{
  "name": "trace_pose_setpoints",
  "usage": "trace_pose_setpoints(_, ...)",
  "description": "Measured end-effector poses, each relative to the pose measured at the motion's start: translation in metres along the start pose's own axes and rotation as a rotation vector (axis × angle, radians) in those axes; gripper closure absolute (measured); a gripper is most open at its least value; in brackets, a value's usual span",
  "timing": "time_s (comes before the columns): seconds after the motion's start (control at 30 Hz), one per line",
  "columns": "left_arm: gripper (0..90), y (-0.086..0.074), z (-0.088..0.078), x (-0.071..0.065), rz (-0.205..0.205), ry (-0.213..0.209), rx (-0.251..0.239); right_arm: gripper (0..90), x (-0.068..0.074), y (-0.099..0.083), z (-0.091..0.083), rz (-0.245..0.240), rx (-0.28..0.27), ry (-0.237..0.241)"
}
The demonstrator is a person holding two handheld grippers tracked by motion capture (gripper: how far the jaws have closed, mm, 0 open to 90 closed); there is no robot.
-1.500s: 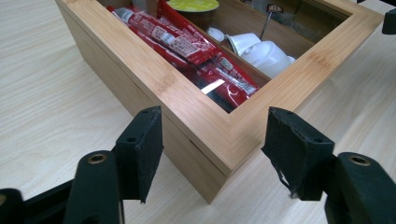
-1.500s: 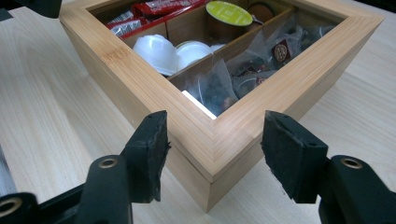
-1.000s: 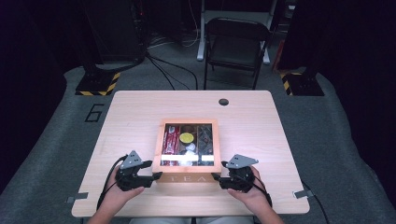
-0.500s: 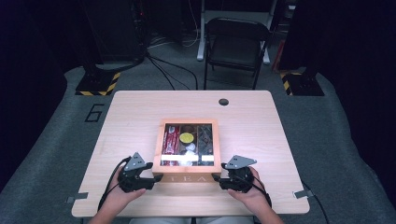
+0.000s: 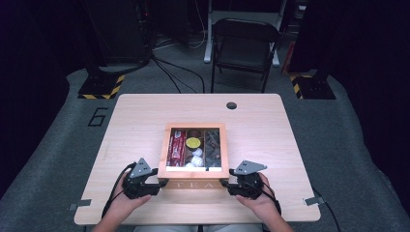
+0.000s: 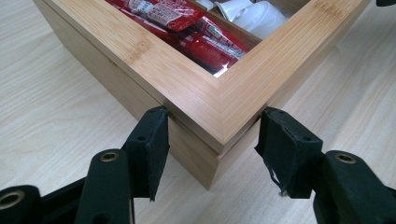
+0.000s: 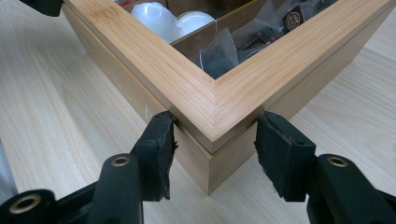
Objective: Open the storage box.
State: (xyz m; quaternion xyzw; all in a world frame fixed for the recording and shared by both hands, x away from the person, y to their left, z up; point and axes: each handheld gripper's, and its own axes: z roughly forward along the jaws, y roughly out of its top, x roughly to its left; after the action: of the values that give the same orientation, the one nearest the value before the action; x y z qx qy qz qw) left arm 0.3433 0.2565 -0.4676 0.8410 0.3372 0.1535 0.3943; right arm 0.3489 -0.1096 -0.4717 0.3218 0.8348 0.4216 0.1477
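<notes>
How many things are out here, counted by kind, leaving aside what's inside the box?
Wooden tea box: 1
Grippers: 2, left gripper and right gripper, jaws just been closing, a box corner between each pair
Table: 1
Folding chair: 1
Total: 5

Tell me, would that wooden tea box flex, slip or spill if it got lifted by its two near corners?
The wooden tea box looks rigid, so it likely won't flex. Its smooth bamboo corners might slip between the black fingers. The lid shows a seam, so it would probably lift first. Loose packets inside may shift if it tilts.
</notes>
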Motion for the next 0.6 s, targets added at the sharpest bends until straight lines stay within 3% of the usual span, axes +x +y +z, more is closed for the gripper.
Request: trace_pose_setpoints(0.6,41.0,0.0043,0.0015,-0.0021,-0.037,0.015,-0.027,47.4,0.001,0.0026,-0.0017,0.008,-0.029,-0.005)
